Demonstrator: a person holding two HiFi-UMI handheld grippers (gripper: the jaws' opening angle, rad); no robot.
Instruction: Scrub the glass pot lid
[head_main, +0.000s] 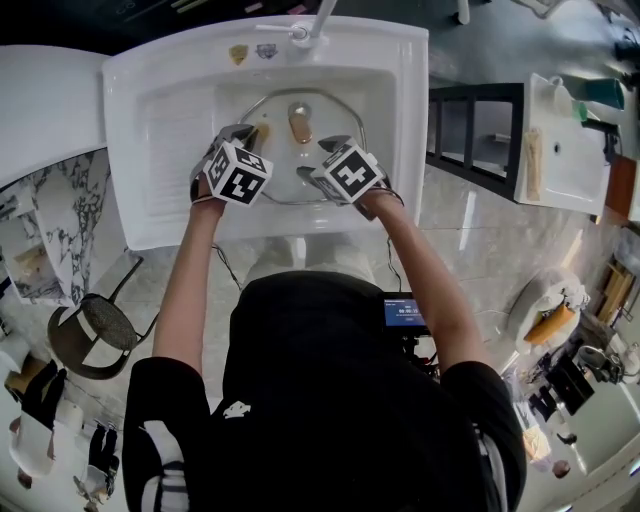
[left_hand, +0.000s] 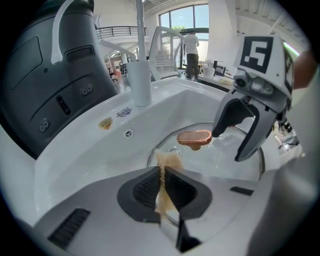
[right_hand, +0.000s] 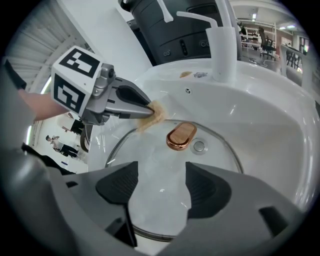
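A round glass pot lid (head_main: 283, 160) with a copper knob (head_main: 299, 124) lies flat in the white sink basin (head_main: 175, 120). My left gripper (head_main: 247, 132) is shut on a small tan scrubbing pad (left_hand: 169, 161), held just above the lid's left part, left of the knob (left_hand: 194, 138). In the right gripper view that pad (right_hand: 155, 114) sticks out of the left gripper's fingertips (right_hand: 142, 111). My right gripper (right_hand: 156, 187) stands open over the near part of the lid (right_hand: 155, 165), with only glass showing between its pads. In the left gripper view it (left_hand: 235, 137) hangs beside the knob.
A white faucet (head_main: 318, 20) rises at the sink's back edge. The basin drain (right_hand: 199, 146) shows through the glass beside the knob (right_hand: 181, 135). An overflow hole (left_hand: 128, 133) sits in the back wall. A stool (head_main: 95, 335) stands on the floor to the left.
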